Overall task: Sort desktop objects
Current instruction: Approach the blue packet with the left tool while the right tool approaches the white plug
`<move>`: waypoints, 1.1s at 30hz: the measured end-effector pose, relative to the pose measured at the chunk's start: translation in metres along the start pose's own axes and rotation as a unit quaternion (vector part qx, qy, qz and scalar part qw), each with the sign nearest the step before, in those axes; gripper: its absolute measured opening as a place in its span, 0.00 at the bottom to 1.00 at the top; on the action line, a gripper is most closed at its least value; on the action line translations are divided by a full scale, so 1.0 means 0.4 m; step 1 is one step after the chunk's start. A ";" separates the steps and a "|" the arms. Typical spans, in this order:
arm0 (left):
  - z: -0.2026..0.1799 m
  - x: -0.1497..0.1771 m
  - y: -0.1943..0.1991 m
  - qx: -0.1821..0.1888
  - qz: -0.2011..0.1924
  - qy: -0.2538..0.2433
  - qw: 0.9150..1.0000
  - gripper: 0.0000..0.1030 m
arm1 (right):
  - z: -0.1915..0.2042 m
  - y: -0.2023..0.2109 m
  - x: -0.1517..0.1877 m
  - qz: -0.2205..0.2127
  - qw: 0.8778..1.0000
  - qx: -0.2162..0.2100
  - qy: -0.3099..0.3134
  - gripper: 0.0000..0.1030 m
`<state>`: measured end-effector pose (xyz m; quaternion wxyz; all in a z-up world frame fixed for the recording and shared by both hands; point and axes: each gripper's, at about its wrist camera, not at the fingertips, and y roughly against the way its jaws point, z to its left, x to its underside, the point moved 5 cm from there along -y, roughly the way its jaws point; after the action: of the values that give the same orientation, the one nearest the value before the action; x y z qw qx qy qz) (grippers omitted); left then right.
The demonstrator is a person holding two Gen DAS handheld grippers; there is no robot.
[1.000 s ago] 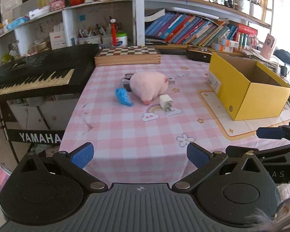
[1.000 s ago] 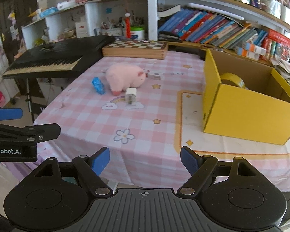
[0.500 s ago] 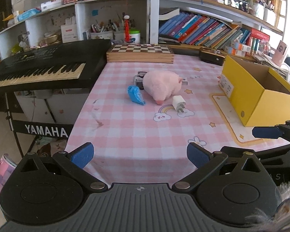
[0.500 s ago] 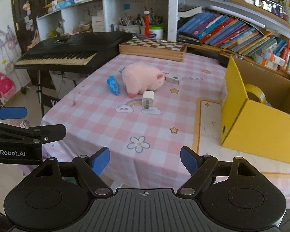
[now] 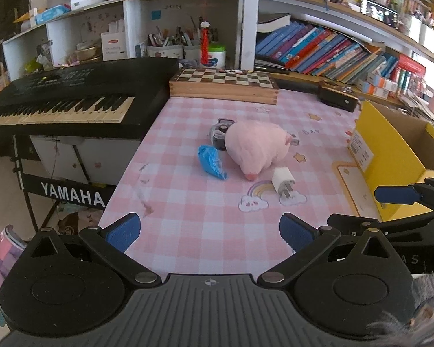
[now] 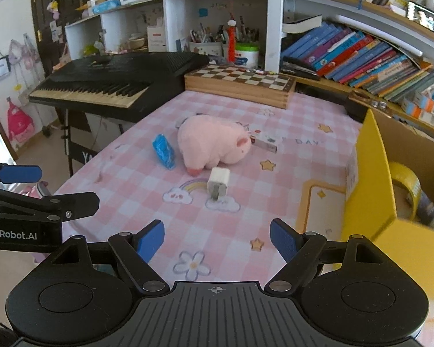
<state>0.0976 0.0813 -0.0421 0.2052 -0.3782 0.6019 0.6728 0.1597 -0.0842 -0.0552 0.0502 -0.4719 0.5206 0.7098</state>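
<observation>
Both tongs, left tongs (image 5: 209, 230) and right tongs (image 6: 217, 238), gape empty at frame bottom; we center the right on the white charger (image 6: 218, 182) mid-frame, then clamp squarely across its flat sides.

White charger (image 6: 218, 183) lies just beside the pink plush pig (image 6: 212, 142); yellow box (image 6: 373, 190) holds what looks like tape (image 6: 406, 183).
</observation>
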 end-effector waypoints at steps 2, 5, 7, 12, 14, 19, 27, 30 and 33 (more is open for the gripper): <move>-0.004 -0.011 -0.015 -0.004 0.002 0.005 1.000 1.00 | -0.012 -0.018 -0.014 0.003 1.000 -0.006 0.005 0.80; -0.013 -0.027 -0.036 -0.012 0.002 0.008 1.000 1.00 | -0.028 -0.046 -0.030 0.007 1.000 -0.013 0.011 0.80; -0.016 -0.039 -0.051 -0.019 0.001 0.011 1.000 1.00 | -0.035 -0.067 -0.039 0.012 1.000 -0.022 0.013 0.80; -0.019 -0.067 -0.103 -0.029 0.006 0.021 0.999 1.00 | -0.046 -0.114 -0.061 0.019 0.999 -0.045 0.011 0.78; -0.020 -0.081 -0.129 -0.036 0.006 0.024 0.999 1.00 | -0.046 -0.129 -0.067 0.021 0.998 -0.049 0.015 0.74; -0.012 -0.117 -0.197 -0.038 0.007 0.054 0.998 0.94 | -0.050 -0.181 -0.080 0.028 0.998 -0.052 0.018 0.65; -0.003 -0.135 -0.313 -0.045 0.033 0.080 0.995 0.68 | -0.064 -0.260 -0.088 0.050 0.997 -0.064 0.000 0.44; 0.001 -0.140 -0.346 -0.047 0.036 0.091 0.994 0.60 | -0.067 -0.276 -0.088 0.053 0.996 -0.066 -0.002 0.42; 0.004 -0.141 -0.381 -0.046 0.045 0.107 0.992 0.51 | -0.067 -0.285 -0.086 0.056 0.996 -0.069 -0.001 0.41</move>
<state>0.2440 0.1220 -0.0992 0.0915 -0.4295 0.6056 0.6637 0.2592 -0.0394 -0.1096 -0.0221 -0.4439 0.4957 0.7462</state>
